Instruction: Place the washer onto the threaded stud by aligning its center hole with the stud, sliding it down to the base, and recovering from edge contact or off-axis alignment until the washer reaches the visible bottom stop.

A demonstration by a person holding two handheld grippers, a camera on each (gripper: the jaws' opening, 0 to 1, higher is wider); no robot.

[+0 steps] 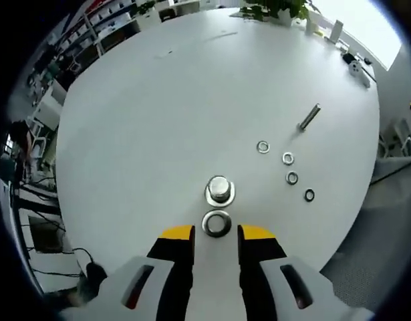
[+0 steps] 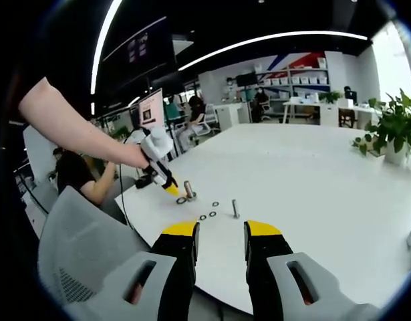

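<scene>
1. Your left gripper point(image 1: 216, 234) is spread wide and holds nothing; the washer point(image 1: 217, 223) lies flat on the white table point(image 1: 158, 120), just beyond the jaw tips and centred between them.
2. The threaded stud point(image 1: 220, 189) stands upright just past the washer, on the same line away from you.
3. Your right gripper point(image 2: 221, 231) is also spread and empty, well back from the stud point(image 2: 189, 190).
4. The left is far nearer, so it looks the natural one to pick.
5. Spare washers point(image 1: 289, 158) lie to the right.

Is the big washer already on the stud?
No: in the left gripper view the large washer lies flat on the table, just in front of the upright stud, between the left gripper tips.
</scene>
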